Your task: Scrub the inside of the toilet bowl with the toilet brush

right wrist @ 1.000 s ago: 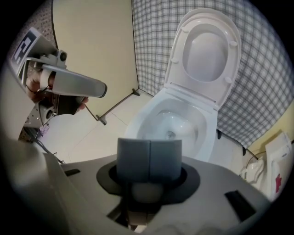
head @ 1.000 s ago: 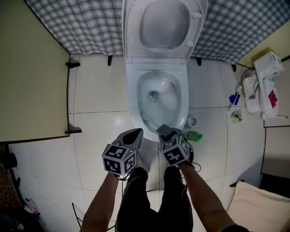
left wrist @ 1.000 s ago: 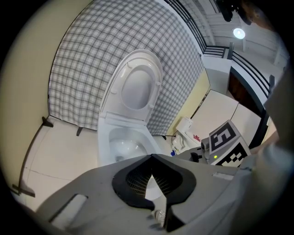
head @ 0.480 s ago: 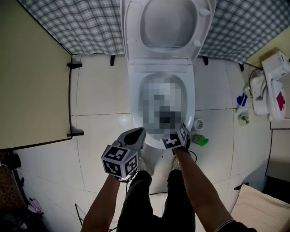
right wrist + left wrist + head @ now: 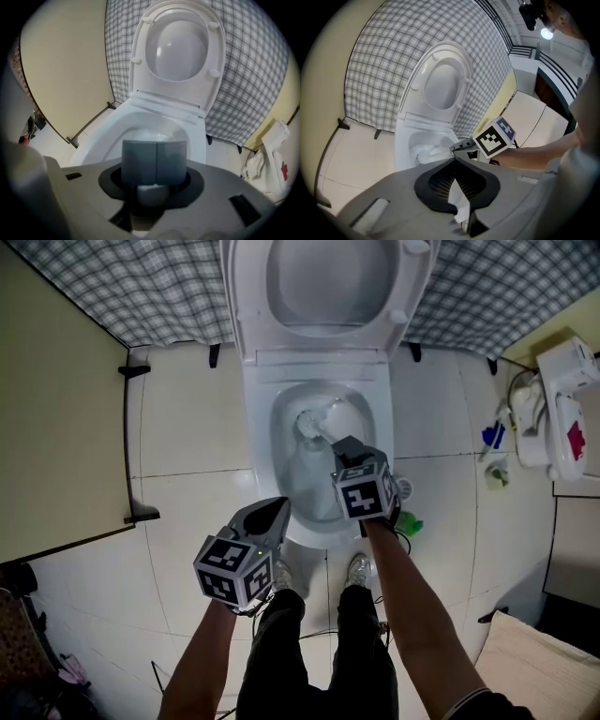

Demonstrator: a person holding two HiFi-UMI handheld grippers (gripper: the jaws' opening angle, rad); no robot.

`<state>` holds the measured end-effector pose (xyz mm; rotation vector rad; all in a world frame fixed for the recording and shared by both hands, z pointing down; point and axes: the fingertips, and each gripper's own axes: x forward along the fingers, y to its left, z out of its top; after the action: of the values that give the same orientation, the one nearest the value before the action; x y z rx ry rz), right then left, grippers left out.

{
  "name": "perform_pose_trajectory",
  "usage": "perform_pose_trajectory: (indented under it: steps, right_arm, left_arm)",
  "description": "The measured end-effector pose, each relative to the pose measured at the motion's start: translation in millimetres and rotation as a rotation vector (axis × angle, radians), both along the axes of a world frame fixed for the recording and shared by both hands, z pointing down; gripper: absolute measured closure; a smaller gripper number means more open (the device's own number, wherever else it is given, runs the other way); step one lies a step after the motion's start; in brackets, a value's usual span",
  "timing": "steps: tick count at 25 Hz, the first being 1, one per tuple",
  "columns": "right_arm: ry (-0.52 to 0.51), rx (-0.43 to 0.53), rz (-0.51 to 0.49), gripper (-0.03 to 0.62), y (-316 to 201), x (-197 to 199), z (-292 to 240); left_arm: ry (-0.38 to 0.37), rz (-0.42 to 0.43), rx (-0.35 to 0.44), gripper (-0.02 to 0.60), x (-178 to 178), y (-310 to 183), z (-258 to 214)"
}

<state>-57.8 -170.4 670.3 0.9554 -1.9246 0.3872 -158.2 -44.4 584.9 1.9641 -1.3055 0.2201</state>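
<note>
Through your head camera, the raised lid [image 5: 328, 277] runs off the top edge of the view. The white unit [image 5: 562, 418] with a red mark at far right is also cropped. A small green object [image 5: 405, 521] on the floor beside the toilet is half covered by your right forearm [image 5: 403, 587], and what it is cannot be told.

Your right gripper [image 5: 344, 448] covers most of the toilet brush [image 5: 311, 424] handle, so only a short pale stretch and the head show. In the right gripper view, your own grey jaws fill the centre. They block the brush head and the bottom of the toilet bowl [image 5: 281, 451], and only a pale rounded piece of handle shows beneath them. Whether the bristles press on the porcelain is not clear.

The brush is white with a round bristled head. The head sits inside the bowl, toward the back and on the left as you look down. Its handle slants up to your right gripper, whose jaws are clamped on it over the front right of the bowl.

Your left gripper [image 5: 269, 515] hangs over the tiled floor [image 5: 197, 427], just off the toilet's front left. Its jaws are closed together with nothing in them and point toward the bowl.
</note>
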Motion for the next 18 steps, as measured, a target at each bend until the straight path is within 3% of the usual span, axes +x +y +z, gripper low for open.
perform_pose_trajectory:
  steps: [7,13,18]
  right_arm:
    - [0.104,0.004,0.024,0.431,0,37,-8]
    - [0.223,-0.017,-0.063,0.43,19,51,-18]
    - [0.262,-0.05,-0.106,0.43,46,54,-22]
  left_arm:
    - [0.025,0.018,-0.003,0.574,13,-6,1]
    - [0.047,0.013,0.019,0.575,18,-2,-11]
    - [0.038,0.004,0.03,0.574,8,8,-19]
